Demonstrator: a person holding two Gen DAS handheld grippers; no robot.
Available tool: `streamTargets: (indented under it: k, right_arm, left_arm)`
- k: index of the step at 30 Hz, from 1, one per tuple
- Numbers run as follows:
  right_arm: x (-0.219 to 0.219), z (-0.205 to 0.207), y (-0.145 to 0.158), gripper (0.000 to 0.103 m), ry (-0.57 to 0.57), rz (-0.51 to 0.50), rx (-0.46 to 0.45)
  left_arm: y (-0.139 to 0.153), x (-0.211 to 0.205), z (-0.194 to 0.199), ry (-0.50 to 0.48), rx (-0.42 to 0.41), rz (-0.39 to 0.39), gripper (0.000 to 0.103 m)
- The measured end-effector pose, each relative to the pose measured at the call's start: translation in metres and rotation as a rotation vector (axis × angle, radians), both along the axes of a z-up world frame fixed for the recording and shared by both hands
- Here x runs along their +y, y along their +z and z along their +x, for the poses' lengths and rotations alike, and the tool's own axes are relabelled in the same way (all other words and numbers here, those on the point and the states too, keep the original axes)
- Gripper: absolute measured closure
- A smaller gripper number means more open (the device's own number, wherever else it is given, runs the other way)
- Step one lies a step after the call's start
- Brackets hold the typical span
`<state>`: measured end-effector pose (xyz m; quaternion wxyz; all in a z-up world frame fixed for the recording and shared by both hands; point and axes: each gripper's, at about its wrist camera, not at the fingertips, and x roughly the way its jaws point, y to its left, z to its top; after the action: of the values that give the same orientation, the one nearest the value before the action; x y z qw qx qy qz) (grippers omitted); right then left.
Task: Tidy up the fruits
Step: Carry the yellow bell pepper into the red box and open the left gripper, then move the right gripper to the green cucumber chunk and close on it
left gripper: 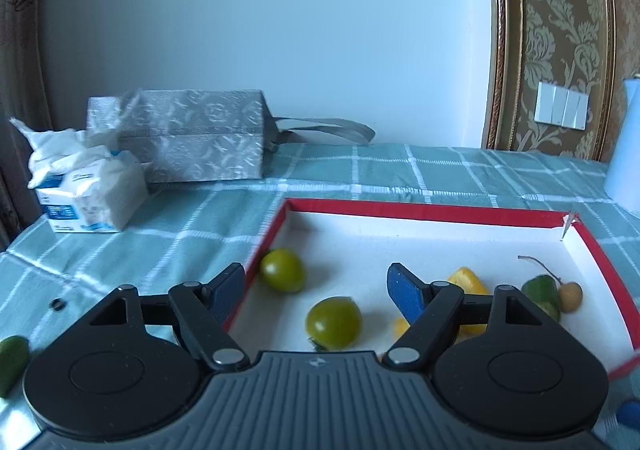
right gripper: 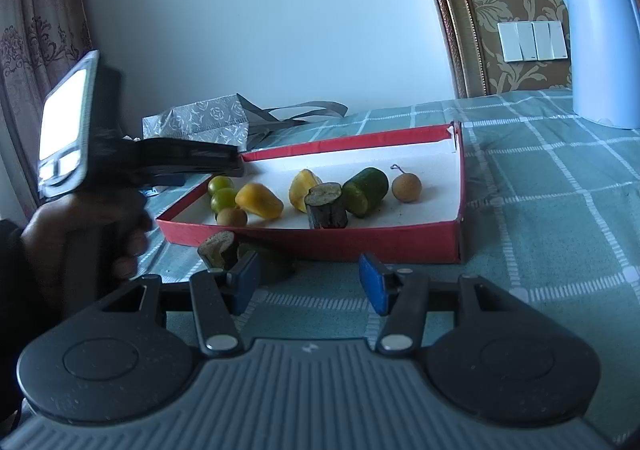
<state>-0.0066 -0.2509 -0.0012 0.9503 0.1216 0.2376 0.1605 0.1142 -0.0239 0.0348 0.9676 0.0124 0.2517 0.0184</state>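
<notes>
The left gripper (left gripper: 316,286) hangs over the near-left corner of the shallow red cardboard tray with a white floor (left gripper: 424,208), fingers spread and empty, straddling a small round green fruit (left gripper: 334,324) that lies on the tray floor, apparently set down there with the other fruit. The right gripper (right gripper: 308,284) waits outside the tray, fingers apart with nothing between them, beside a dark green cut fruit piece (right gripper: 224,250) on the checked teal tablecloth (right gripper: 540,210), probably the next to go in.

The left gripper (left gripper: 316,288) fills the lower part of its own view, jaws spread wide with nothing between the blue pads. At the left edge of the right wrist view, a hand (right gripper: 80,234) grips its handle. The right gripper (right gripper: 308,282) sits bottom centre, jaws partly apart, empty.
</notes>
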Motion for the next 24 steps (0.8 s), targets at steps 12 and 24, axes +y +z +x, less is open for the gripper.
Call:
streamTargets:
  k: [12, 24]
  right_arm:
    - [0.027, 0.006, 0.001, 0.046, 0.100, -0.055, 0.019]
    - [0.053, 0.035, -0.003, 0.048, 0.054, -0.101, 0.067]
  left_arm:
    - [-0.020, 0.061, -0.082, 0.064, -0.054, -0.019, 0.023]
    - [-0.028, 0.065, -0.086, 0.025, -0.053, -0.059, 0.023]
